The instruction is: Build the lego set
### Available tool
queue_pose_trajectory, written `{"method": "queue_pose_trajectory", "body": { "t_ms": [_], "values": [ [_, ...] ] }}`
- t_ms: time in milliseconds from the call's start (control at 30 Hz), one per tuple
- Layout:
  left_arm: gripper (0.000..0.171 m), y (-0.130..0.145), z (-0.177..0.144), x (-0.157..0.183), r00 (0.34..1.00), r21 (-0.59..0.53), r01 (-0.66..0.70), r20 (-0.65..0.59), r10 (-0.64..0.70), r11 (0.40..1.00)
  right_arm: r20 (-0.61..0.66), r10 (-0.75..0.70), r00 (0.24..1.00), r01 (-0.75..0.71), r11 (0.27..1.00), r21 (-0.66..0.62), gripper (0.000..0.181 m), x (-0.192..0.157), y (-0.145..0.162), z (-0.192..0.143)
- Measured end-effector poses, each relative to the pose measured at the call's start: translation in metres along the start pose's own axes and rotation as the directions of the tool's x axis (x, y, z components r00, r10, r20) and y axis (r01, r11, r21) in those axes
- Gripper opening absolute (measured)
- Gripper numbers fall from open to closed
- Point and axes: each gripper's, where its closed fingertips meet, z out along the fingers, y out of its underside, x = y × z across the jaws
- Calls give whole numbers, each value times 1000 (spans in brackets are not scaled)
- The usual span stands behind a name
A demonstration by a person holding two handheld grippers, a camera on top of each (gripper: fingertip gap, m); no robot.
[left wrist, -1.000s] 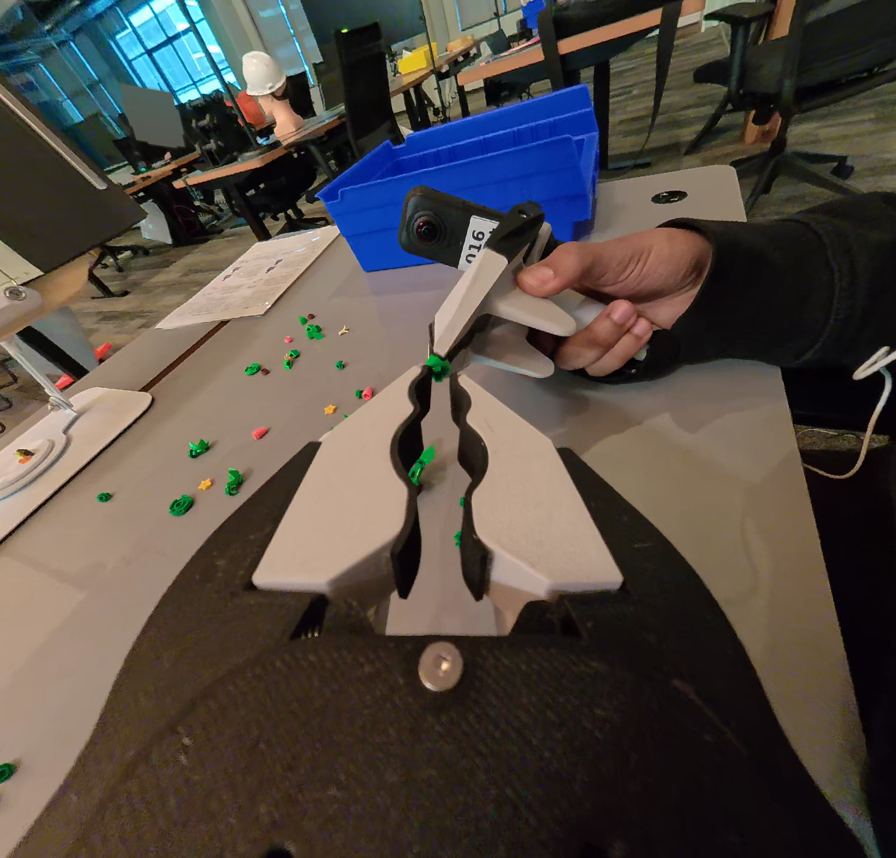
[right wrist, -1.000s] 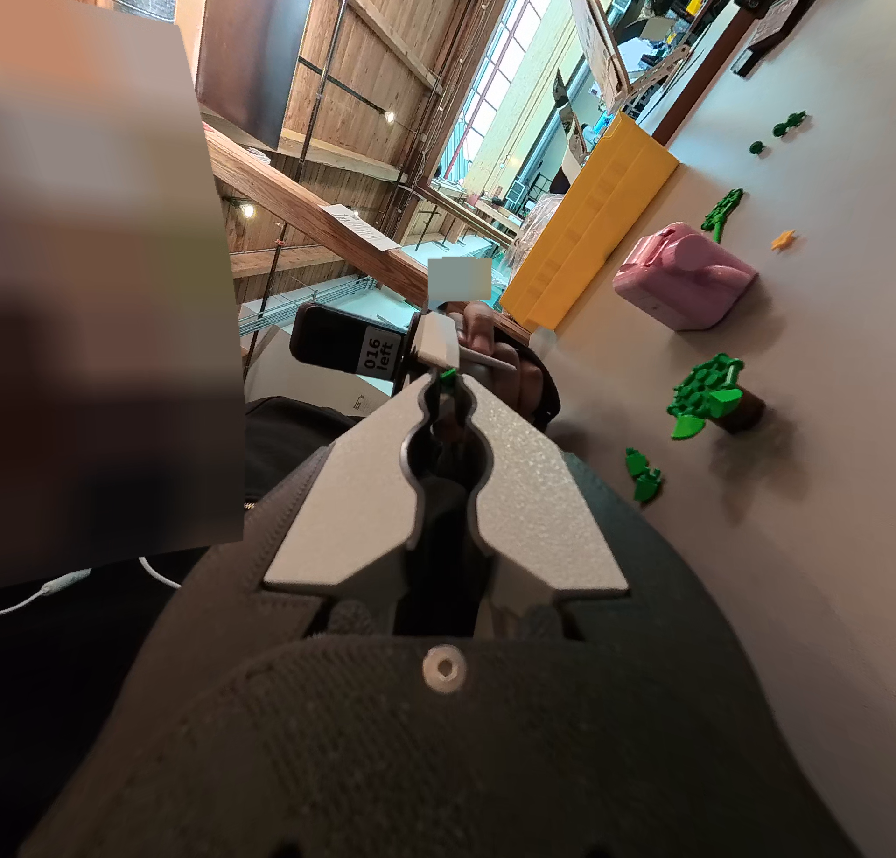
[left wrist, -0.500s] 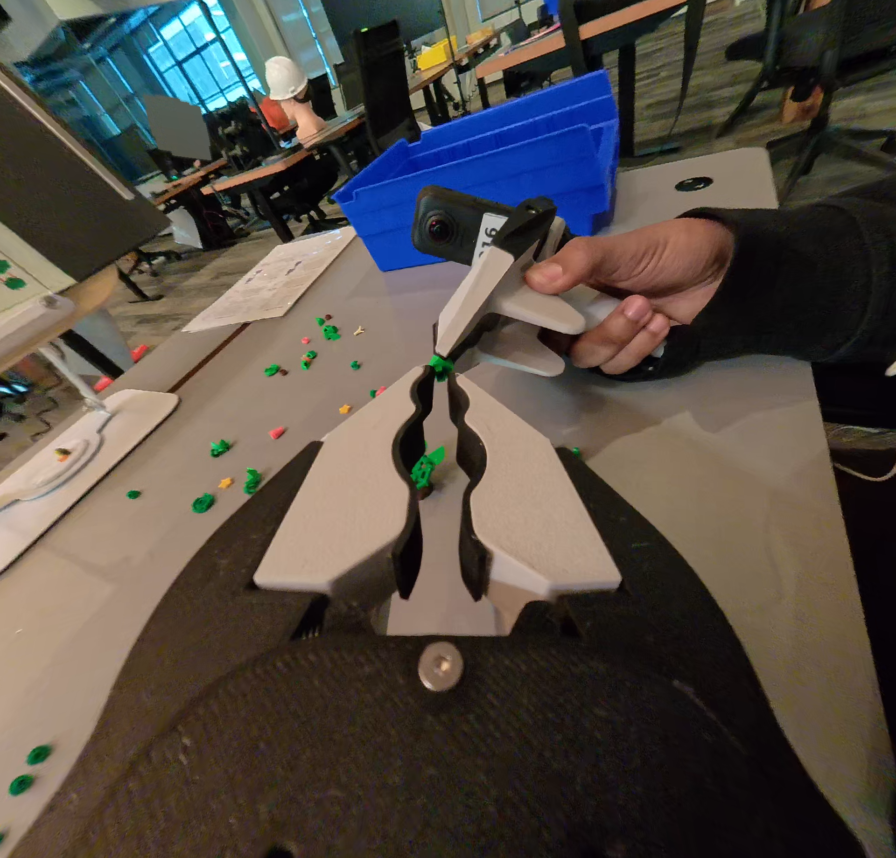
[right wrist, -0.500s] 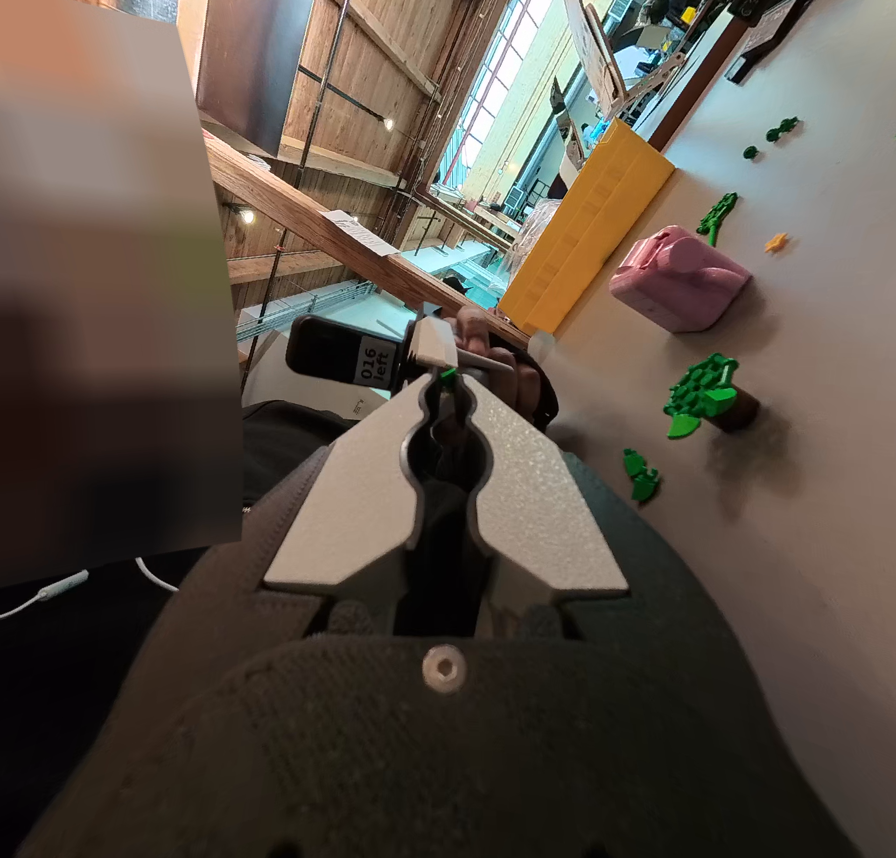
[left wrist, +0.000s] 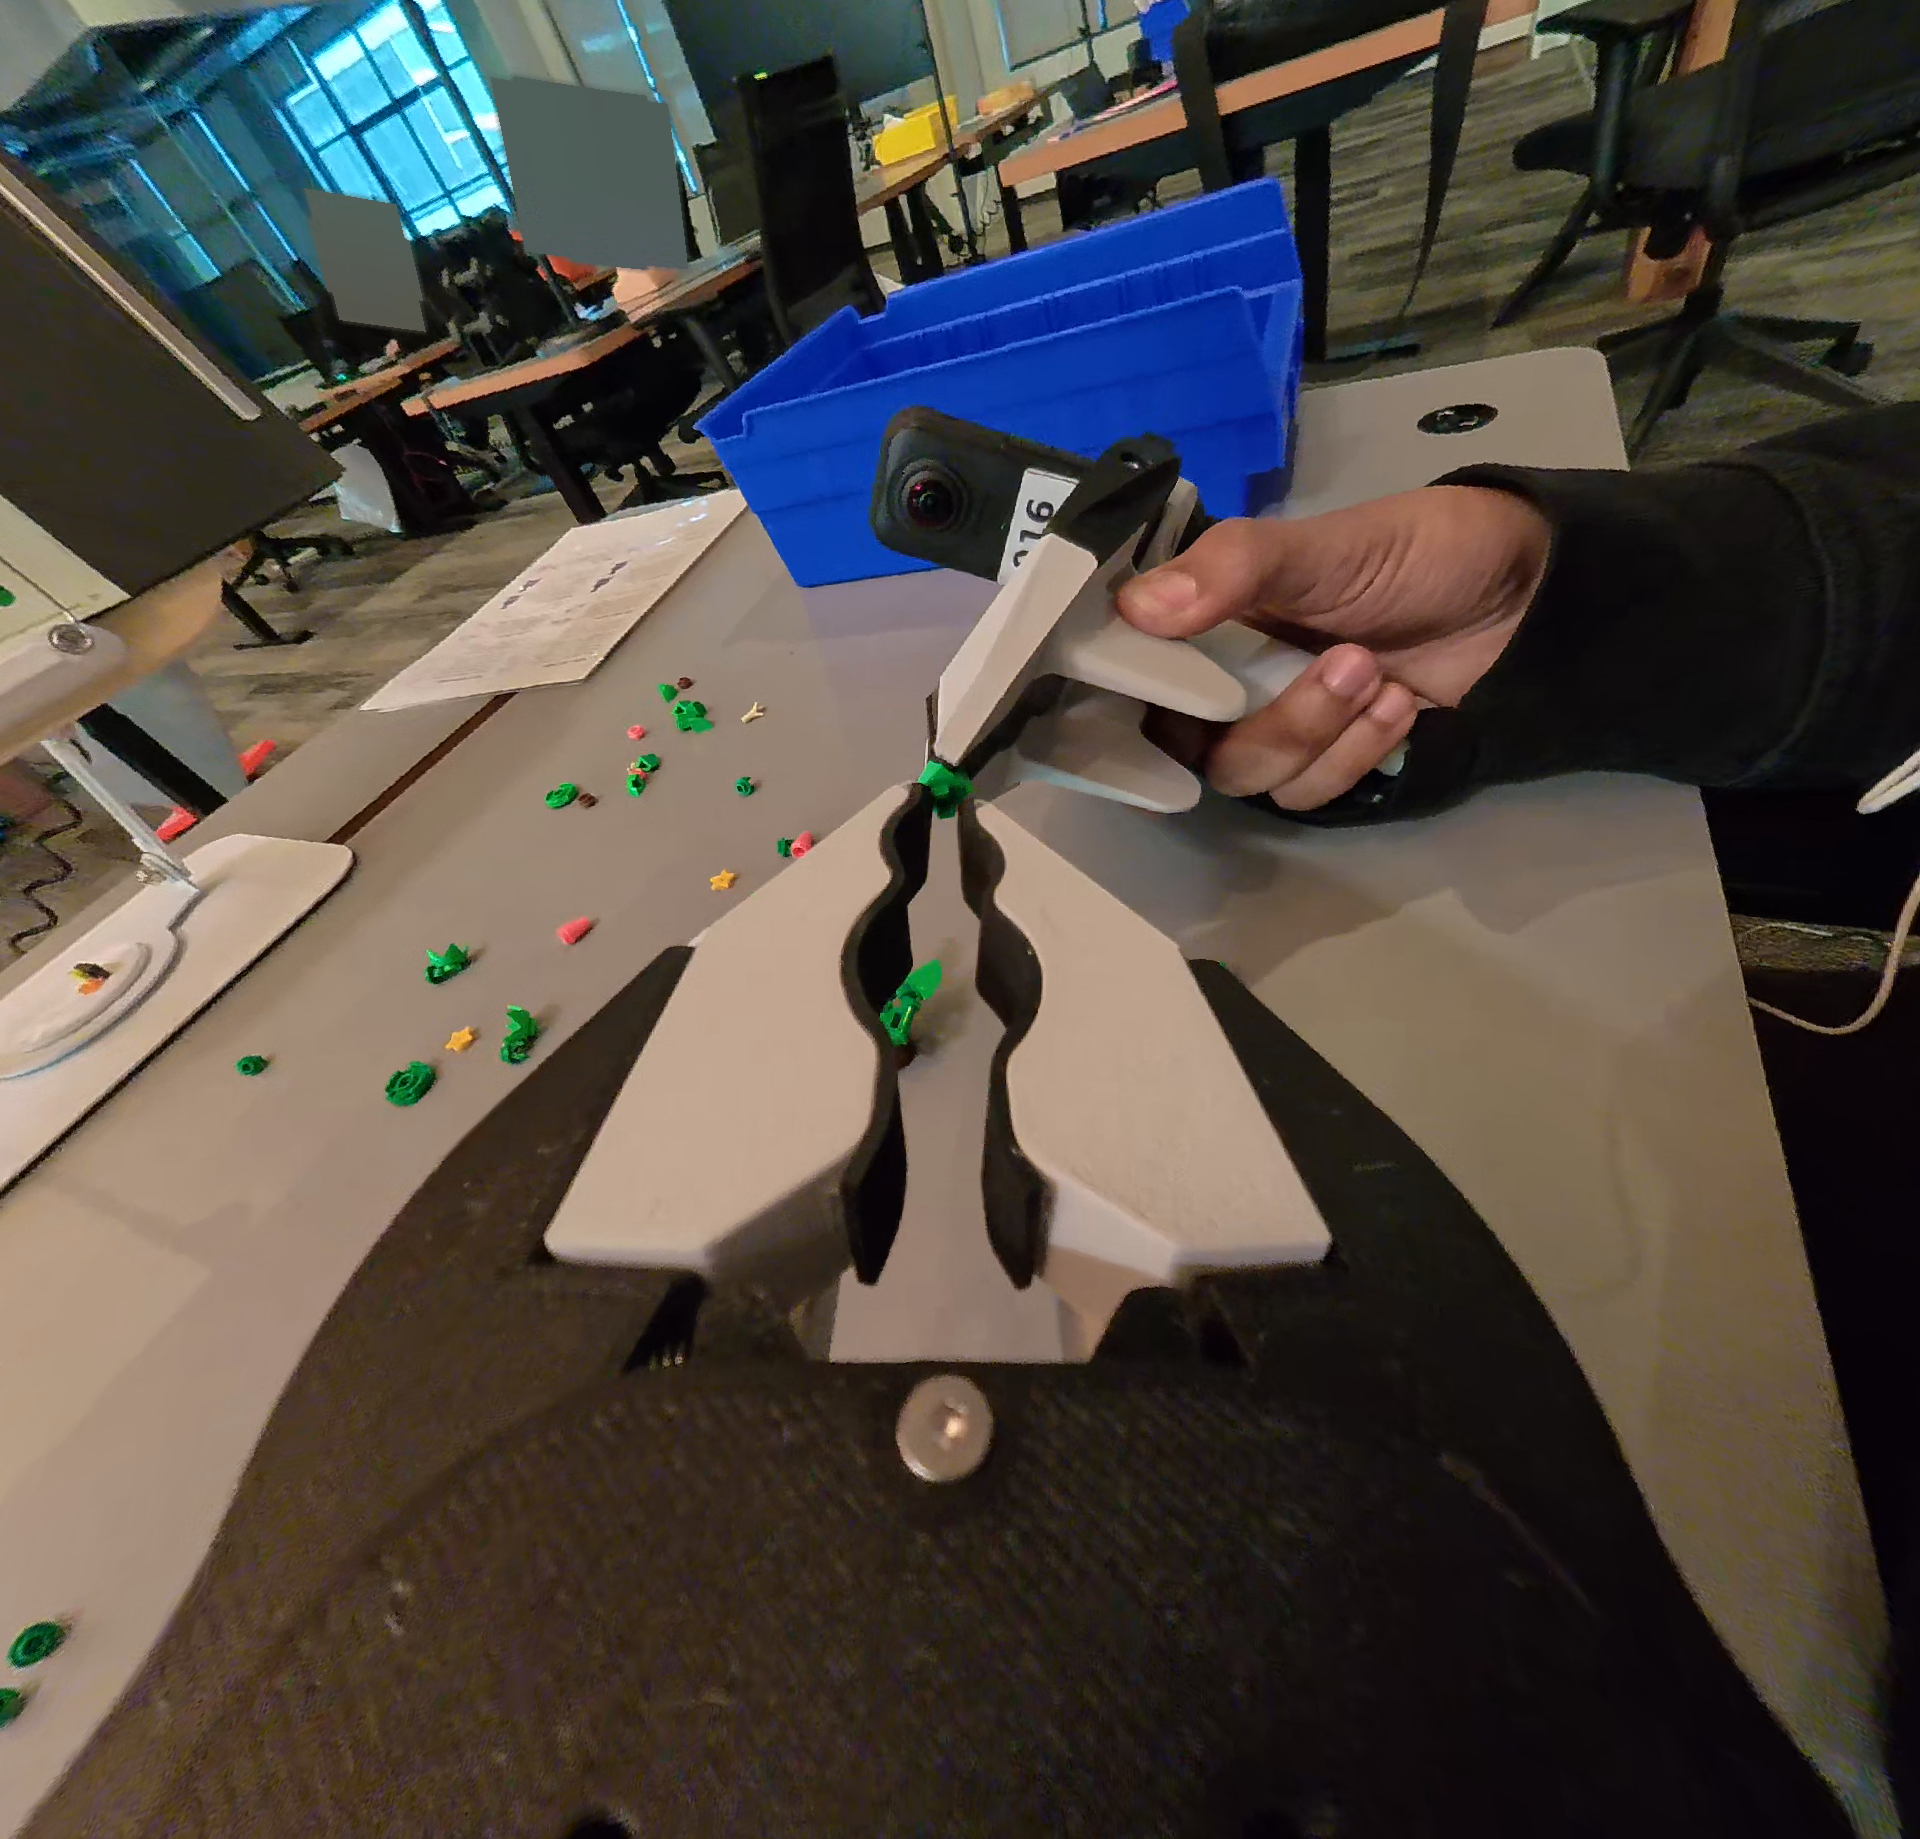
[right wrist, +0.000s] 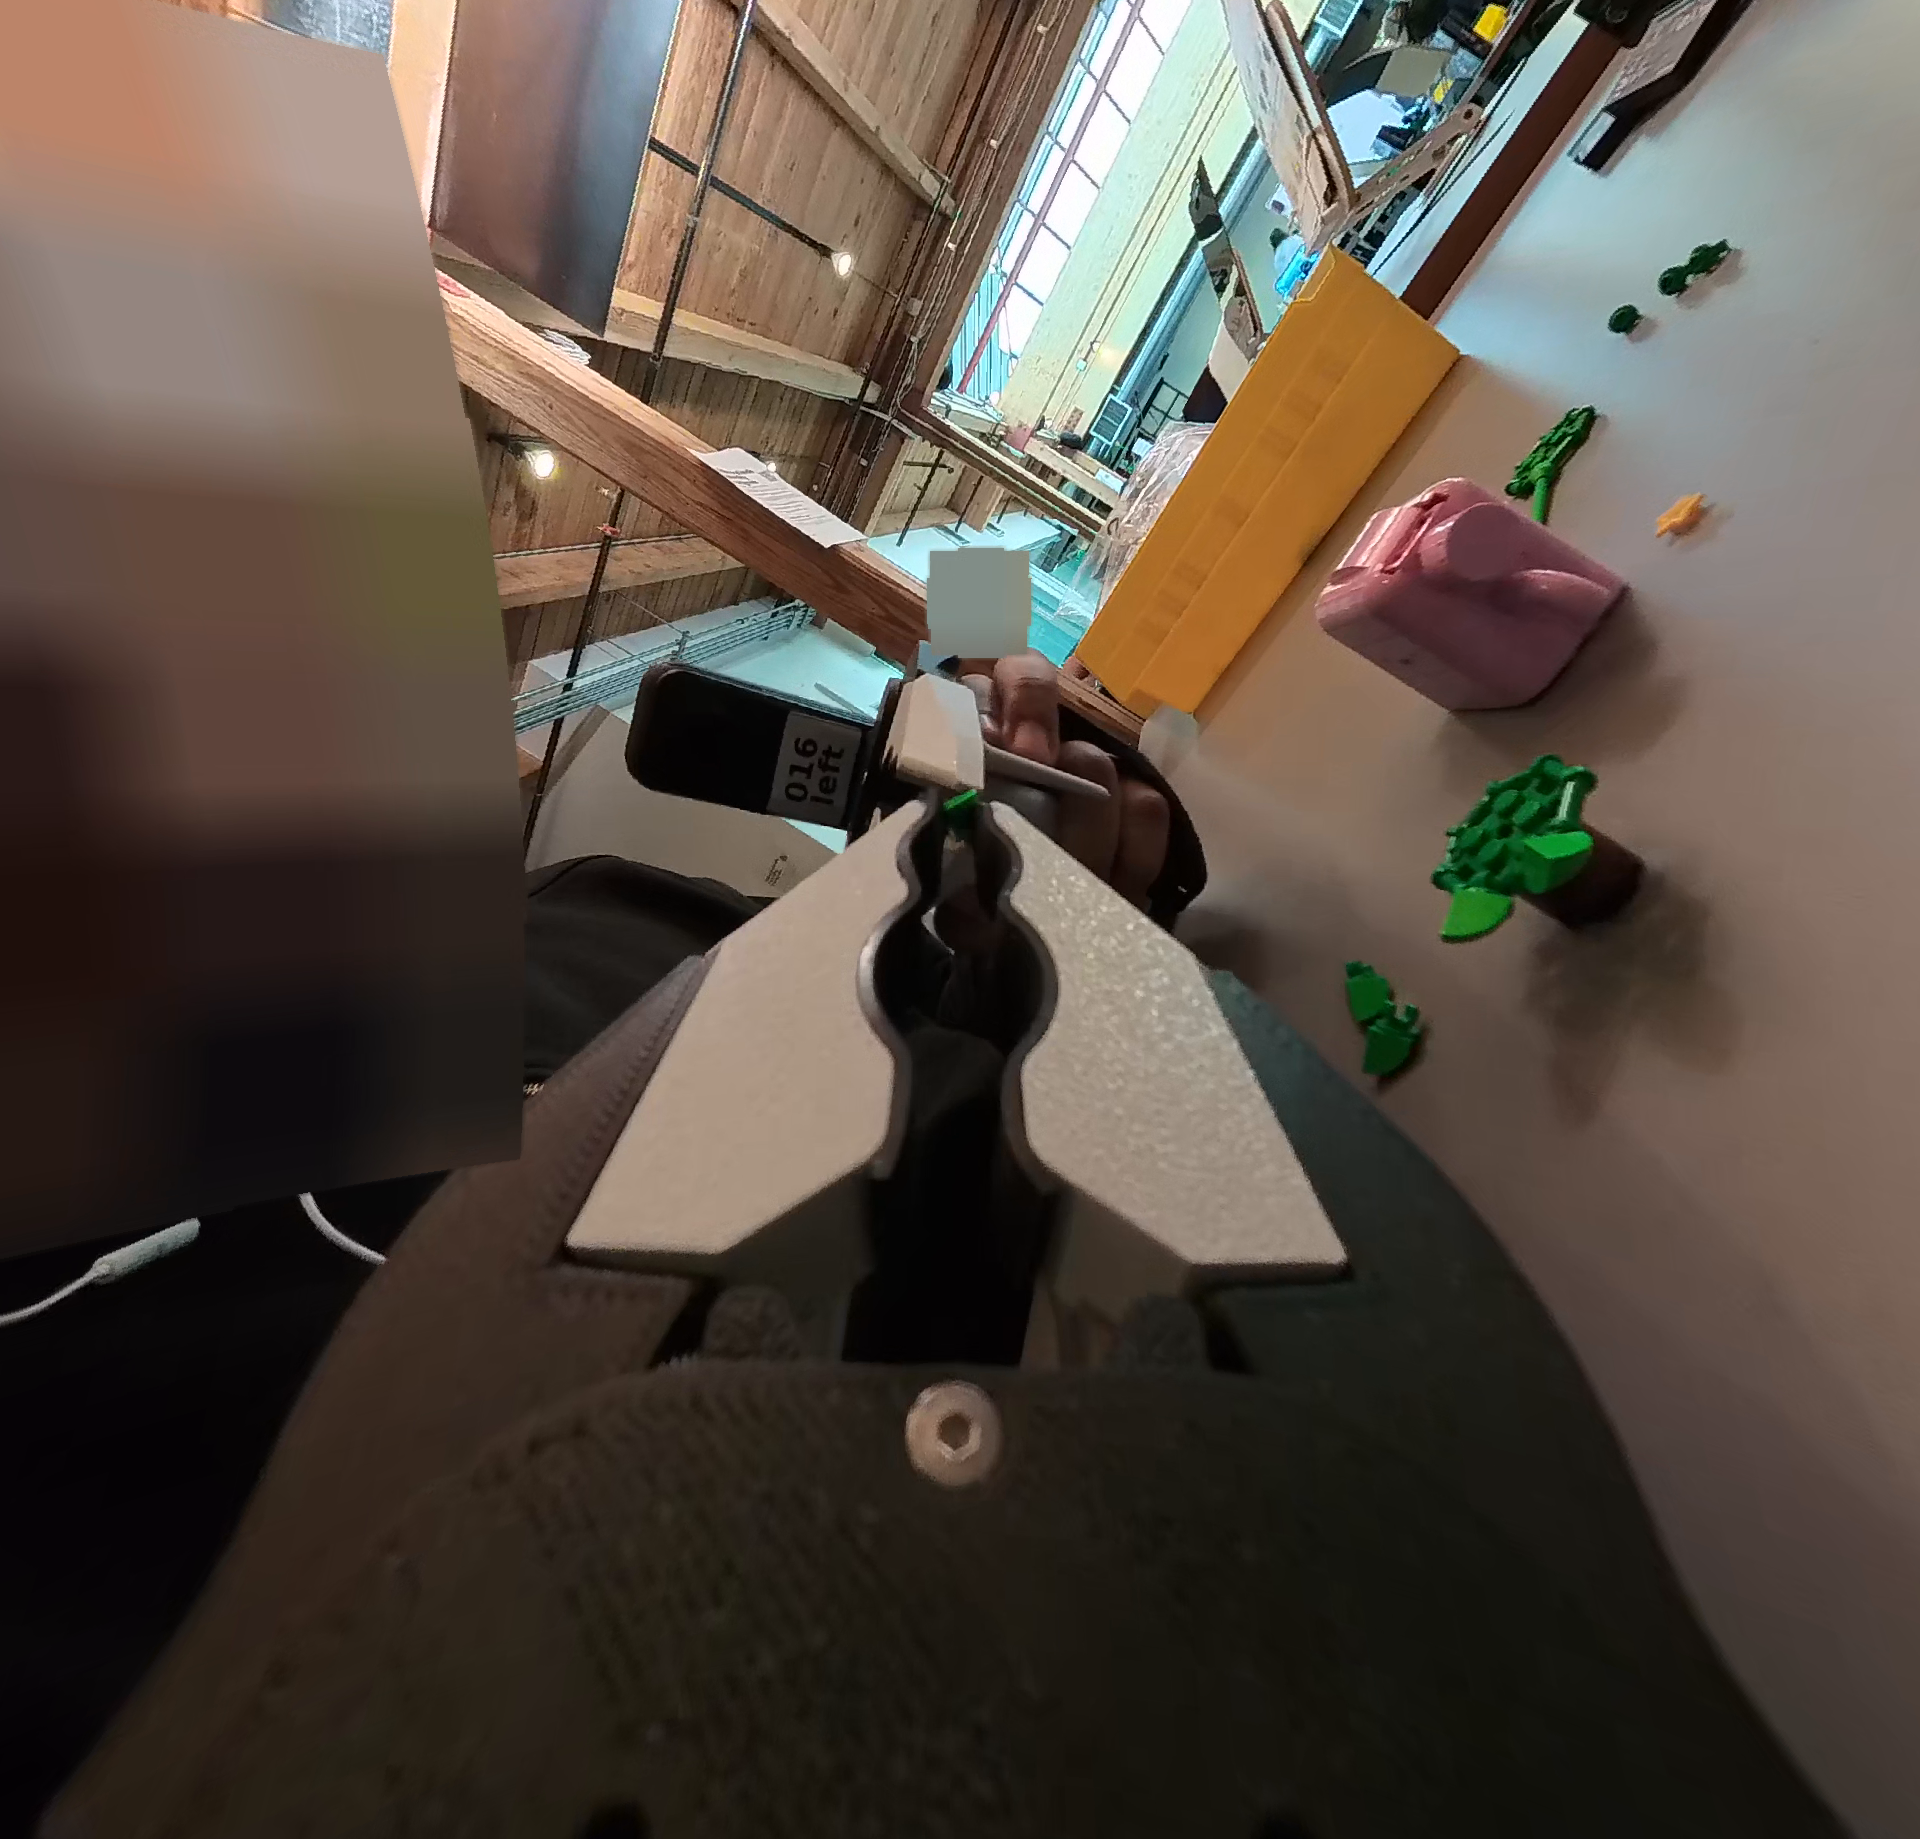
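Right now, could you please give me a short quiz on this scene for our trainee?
1. True or false: the blue bin stands on the table beyond the right gripper.
2. What colour is the piece pinched by the left gripper? A red, B green, C yellow.
3. In the right wrist view, what colour is the box near the pink object?
Key: 1 true; 2 B; 3 yellow.

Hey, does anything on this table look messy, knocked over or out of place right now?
Only the loose pieces: small green bits, pink cones and yellow stars lie scattered across the gray table. Nothing looks broken or spilled.
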Motion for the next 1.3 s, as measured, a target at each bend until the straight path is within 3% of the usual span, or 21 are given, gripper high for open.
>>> {"method": "queue_pose_trajectory", "body": {
  "t_ms": [533, 1000, 1067, 1167, 1267, 1300],
  "values": [
    [0, 3, 3, -2, 982, -73, -147, 111, 155, 986, 8, 56, 998, -56, 998, 6, 4, 3, 0, -3],
    [0, 9, 4, -5, 858, -206, -425, 218, 465, 881, -8, 100, 995, -100, 995, 6, 4, 7, 0, -4],
    [0, 7, 4, -6, 904, -155, -346, 210, 373, 925, -8, 60, 998, -60, 998, 22, 5, 5, -3, -2],
    [0, 1, 3, -6, 994, -41, -64, 91, 67, 997, -34, -59, 998, 61, 997, 39, 6, 1, -7, -1],
    [0, -8, -2, -8, 989, 52, 150, -17, -149, 987, -141, -251, 958, 259, 965, 41, 40, -3, -17, -7],
    [0, -9, -4, -7, 980, 62, 195, -50, -192, 979, -162, -352, 922, 362, 931, 37, 40, -11, -20, -9]
  ]
}}
